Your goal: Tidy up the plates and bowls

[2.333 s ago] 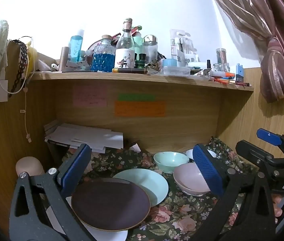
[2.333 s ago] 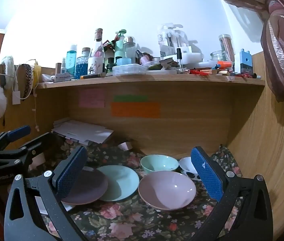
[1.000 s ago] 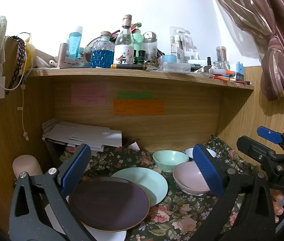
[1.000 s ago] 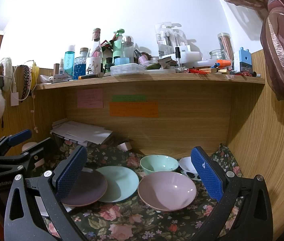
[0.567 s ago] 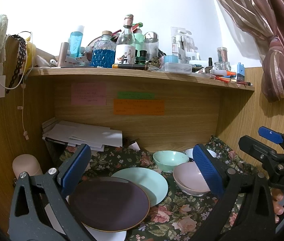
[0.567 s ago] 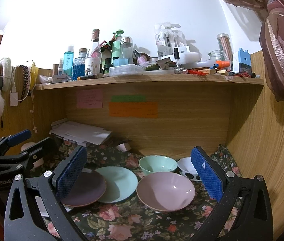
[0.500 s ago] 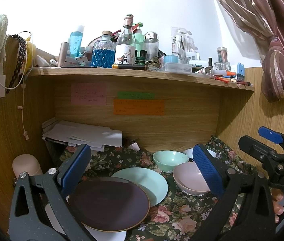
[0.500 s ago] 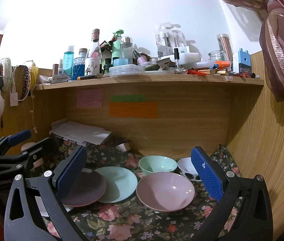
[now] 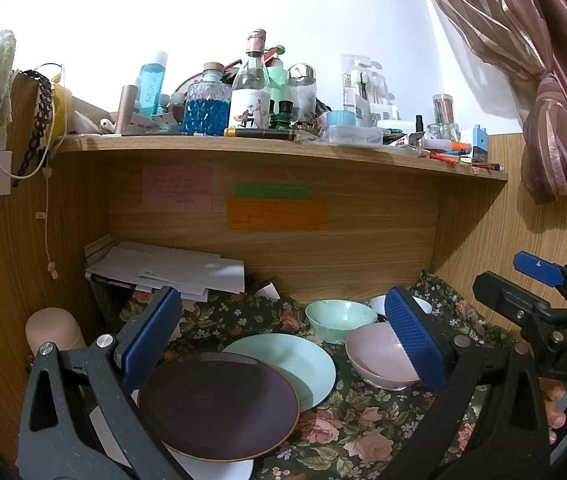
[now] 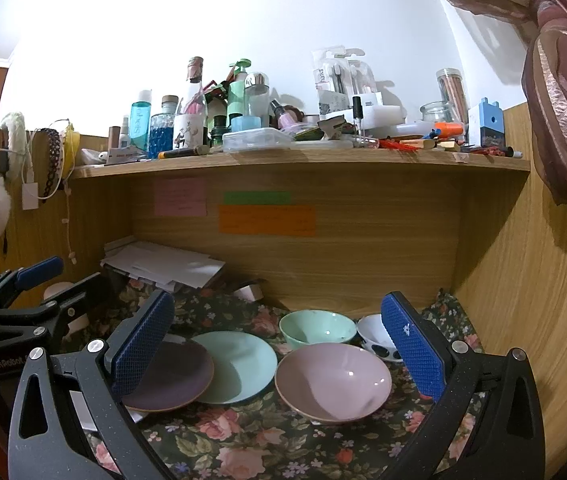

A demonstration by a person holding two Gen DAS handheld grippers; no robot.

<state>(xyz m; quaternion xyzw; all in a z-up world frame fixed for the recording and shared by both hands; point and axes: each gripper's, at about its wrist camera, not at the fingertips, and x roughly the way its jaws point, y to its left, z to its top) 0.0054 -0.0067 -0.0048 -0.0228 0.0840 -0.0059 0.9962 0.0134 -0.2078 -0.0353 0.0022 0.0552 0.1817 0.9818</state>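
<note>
Both the left tongs [image 9: 283,336] and right tongs [image 10: 279,344] hang spread wide, empty. Between the left pair's pads lie the purple plate [image 9: 219,404] overlapping the mint plate [image 9: 295,360]. The pink bowl [image 10: 333,380] sits between the right pair's pads, the mint bowl [image 10: 317,328] just beyond.

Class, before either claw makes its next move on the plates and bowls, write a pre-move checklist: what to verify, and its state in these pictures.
1. Left claw open and empty: ok.
2. Right claw open and empty: ok.
3. Pink bowl sits free between the right claw's fingers, nothing stacked in it: ok.
4. Purple plate lies apart from other dishes: not ok, it overlaps the mint plate and rests on something white.
5. Mint bowl free to lift: ok, upright and empty.
6. White spotted bowl fully visible: not ok, the right claw's finger hides part of it.
</note>
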